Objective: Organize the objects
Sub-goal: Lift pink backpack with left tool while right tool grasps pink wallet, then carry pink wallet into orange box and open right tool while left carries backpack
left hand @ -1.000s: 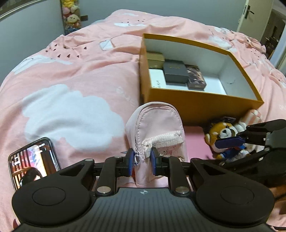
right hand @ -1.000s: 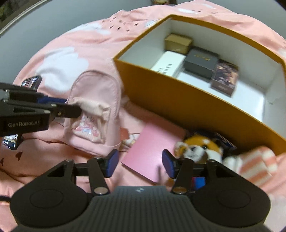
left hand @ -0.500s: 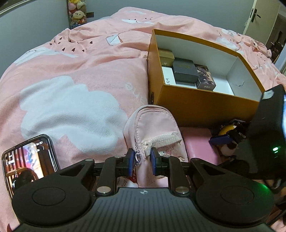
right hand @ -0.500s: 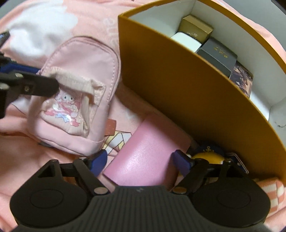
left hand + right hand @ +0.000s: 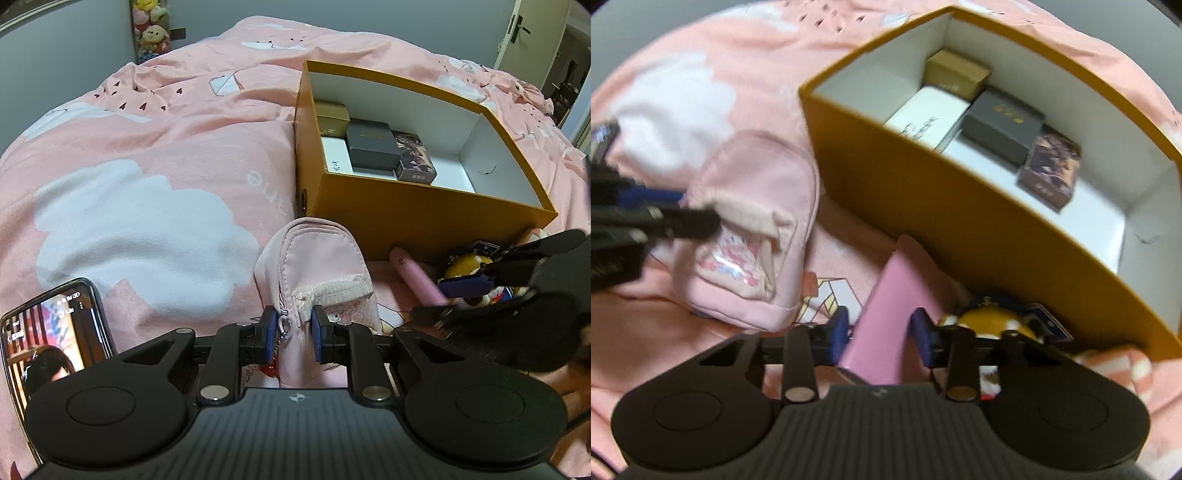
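Observation:
My left gripper (image 5: pixel 293 328) is shut on the pocket edge of a small pink backpack (image 5: pixel 314 258) lying on the bed, next to its zip pull. From the right wrist view the backpack (image 5: pixel 757 206) sits at the left with the left gripper (image 5: pixel 701 218) pinching it. My right gripper (image 5: pixel 881 332) is closing its jaws on a flat pink booklet (image 5: pixel 897 288); the blue pads touch both its sides. The booklet (image 5: pixel 413 277) is tilted up off the bedcover, with the right gripper (image 5: pixel 443 299) around its near end.
An open orange box (image 5: pixel 424 218) holds a gold box (image 5: pixel 956 74), a dark grey box (image 5: pixel 1001 125), a patterned box (image 5: pixel 1052 170) and a white one. A plush toy (image 5: pixel 990 321), a dark blue card (image 5: pixel 1049 321) and a striped sock (image 5: pixel 1115 365) lie beside it. A phone (image 5: pixel 55 328) lies at the left.
My right gripper came down over the pink booklet, widened, then closed onto its sides, and the booklet tipped up from lying flat. The left gripper kept its hold on the backpack.

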